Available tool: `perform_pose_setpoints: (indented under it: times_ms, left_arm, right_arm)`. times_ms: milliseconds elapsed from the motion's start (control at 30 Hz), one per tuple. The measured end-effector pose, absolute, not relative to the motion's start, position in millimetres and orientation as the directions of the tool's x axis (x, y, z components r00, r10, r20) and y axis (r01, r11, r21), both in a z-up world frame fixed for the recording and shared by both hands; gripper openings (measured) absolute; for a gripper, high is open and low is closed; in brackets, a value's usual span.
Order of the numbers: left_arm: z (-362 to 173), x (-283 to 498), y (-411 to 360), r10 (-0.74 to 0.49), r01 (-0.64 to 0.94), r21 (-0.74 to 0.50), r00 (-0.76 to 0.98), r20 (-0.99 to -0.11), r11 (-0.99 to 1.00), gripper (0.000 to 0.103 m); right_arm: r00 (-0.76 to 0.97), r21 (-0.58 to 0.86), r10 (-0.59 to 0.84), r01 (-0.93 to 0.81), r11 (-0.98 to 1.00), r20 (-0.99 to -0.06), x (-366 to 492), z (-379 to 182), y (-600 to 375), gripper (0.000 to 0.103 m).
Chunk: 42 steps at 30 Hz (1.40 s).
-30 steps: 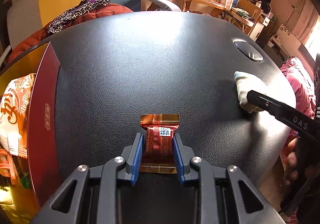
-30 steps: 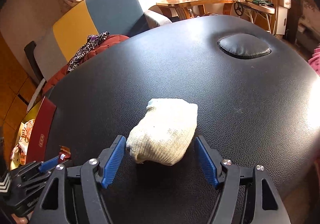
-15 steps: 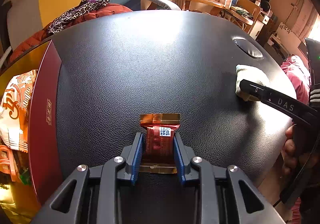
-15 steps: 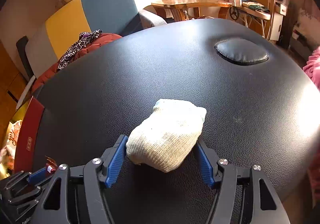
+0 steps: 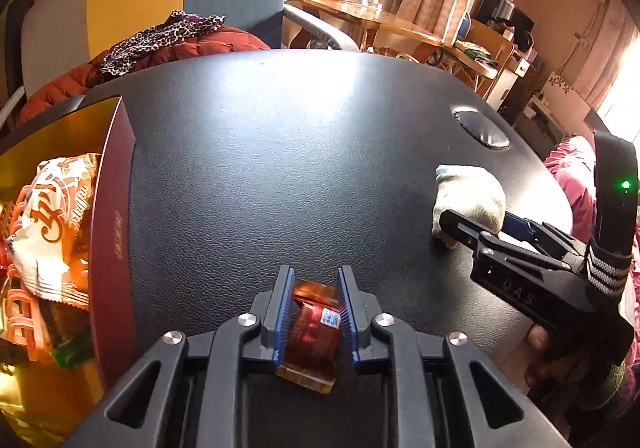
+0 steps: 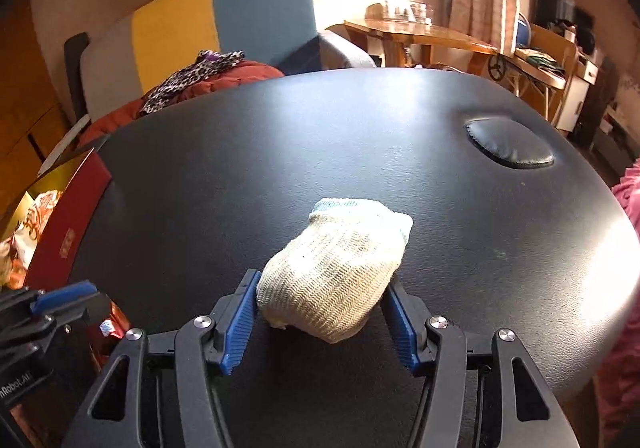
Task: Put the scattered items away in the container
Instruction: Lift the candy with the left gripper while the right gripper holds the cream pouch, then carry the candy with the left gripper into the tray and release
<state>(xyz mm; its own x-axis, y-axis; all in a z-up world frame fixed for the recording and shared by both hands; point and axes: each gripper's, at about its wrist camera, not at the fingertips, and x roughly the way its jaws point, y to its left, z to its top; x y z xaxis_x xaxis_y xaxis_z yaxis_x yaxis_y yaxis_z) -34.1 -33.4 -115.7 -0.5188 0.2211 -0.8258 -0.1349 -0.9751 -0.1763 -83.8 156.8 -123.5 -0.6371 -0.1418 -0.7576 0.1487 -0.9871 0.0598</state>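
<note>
Left gripper [image 5: 313, 312] is clamped on the red snack packet [image 5: 314, 326], long axis running 12–6 along the fingers. The container [image 5: 114, 208] is seen at 9 o'clock of it, snacks already inside. Right gripper [image 6: 320, 322] is closed against the rolled sock [image 6: 334, 268], well off at 3 o'clock; left is nearer.

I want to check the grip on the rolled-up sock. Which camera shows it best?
The right wrist view: the sock fills the centre, squeezed between the right gripper and its blue pads. The left wrist view shows it small at the right edge, partly hidden by that gripper.
</note>
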Motion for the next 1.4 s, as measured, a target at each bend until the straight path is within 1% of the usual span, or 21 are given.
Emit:
perform_pose_setpoints:
  times_ms: [67,100,167,200,233,333,600,667,700,767,833,867,900,1033,1200,1300,1400]
  left_arm:
    - [-116.6,-32.7,-36.4,0.259,-0.138,-0.218,-0.507,-0.822,-0.966,0.024]
    - [-116.7,-31.8,-38.1,0.282,-0.140,-0.245,-0.502,-0.818,-0.959,0.027]
    - [-115.9,-29.0,-40.2,0.313,-0.147,-0.278,-0.499,-0.808,-0.949,0.039]
    - [-114.3,-26.7,-39.6,0.313,-0.155,-0.272,-0.505,-0.804,-0.950,0.043]
    - [-113.2,-24.7,-38.8,0.308,-0.162,-0.262,-0.508,-0.804,-0.951,0.045]
    - [-111.3,-19.5,-35.5,0.287,-0.184,-0.223,-0.505,-0.814,-0.957,0.049]
    - [-123.8,-25.6,-21.1,0.206,-0.220,-0.111,-0.475,-0.856,-0.969,0.048]
    - [-127.4,-27.9,-17.4,0.184,-0.228,-0.083,-0.468,-0.864,-0.970,0.035]
    - [-127.7,-28.5,-16.8,0.183,-0.229,-0.081,-0.467,-0.865,-0.970,0.033]
    - [-126.8,-28.1,-18.1,0.191,-0.221,-0.095,-0.470,-0.862,-0.971,0.031]
    - [-125.2,-27.5,-20.7,0.206,-0.208,-0.119,-0.474,-0.856,-0.971,0.030]
    - [-123.5,-27.0,-23.1,0.219,-0.199,-0.139,-0.477,-0.851,-0.970,0.027]
    - [-121.8,-26.4,-25.6,0.233,-0.190,-0.159,-0.481,-0.845,-0.969,0.027]
    - [-105.0,-22.1,-39.7,0.267,-0.157,-0.216,-0.514,-0.815,-0.964,0.027]
    - [-72.7,-11.1,-64.4,0.270,-0.126,-0.243,-0.592,-0.760,-0.962,0.027]
    - [-53.1,-2.8,-93.0,0.237,-0.080,-0.244,-0.646,-0.726,-0.966,0.027]
    - [-38.2,0.8,-133.5,0.173,0.006,-0.244,-0.688,-0.704,-0.970,0.027]
  right_arm:
    - [-0.636,0.047,-0.137,0.156,-0.987,-0.759,-82.8,-126.7,152.4,0.060]
    - [-0.634,0.051,-0.140,0.157,-0.986,-0.760,-82.5,-126.9,152.2,0.060]
    - [-0.631,0.058,-0.145,0.157,-0.986,-0.762,-82.2,-127.5,153.4,0.060]
    - [-0.629,0.061,-0.148,0.157,-0.986,-0.763,-82.2,-128.2,154.2,0.060]
    - [-0.627,0.065,-0.150,0.157,-0.985,-0.764,-82.2,-128.9,155.1,0.060]
    - [-0.626,0.075,-0.156,0.154,-0.985,-0.764,-82.2,-130.7,156.2,0.061]
    - [-0.620,0.119,-0.187,0.150,-0.981,-0.762,-84.1,-134.2,160.6,0.062]
    - [-0.616,0.127,-0.196,0.154,-0.980,-0.763,-84.5,-135.3,160.8,0.062]
    - [-0.611,0.132,-0.201,0.156,-0.979,-0.766,-85.1,-136.7,160.1,0.061]
    - [-0.611,0.114,-0.188,0.158,-0.981,-0.769,-84.6,-139.9,156.8,0.060]
    - [-0.618,0.083,-0.167,0.162,-0.983,-0.768,-83.3,-140.7,152.8,0.058]
    - [-0.622,0.069,-0.158,0.164,-0.984,-0.767,-82.9,-140.8,151.1,0.050]
    - [-0.625,0.059,-0.151,0.165,-0.985,-0.766,-82.7,-140.7,150.0,0.047]
    - [-0.629,0.045,-0.143,0.169,-0.985,-0.764,-82.8,-140.2,149.4,0.046]
    - [-0.631,0.035,-0.137,0.171,-0.985,-0.764,-82.0,-140.7,149.7,0.045]
    - [-0.628,0.031,-0.134,0.173,-0.984,-0.766,-83.0,-140.6,149.1,0.045]
    - [-0.627,0.025,-0.129,0.172,-0.985,-0.769,-83.7,-140.6,148.1,0.045]
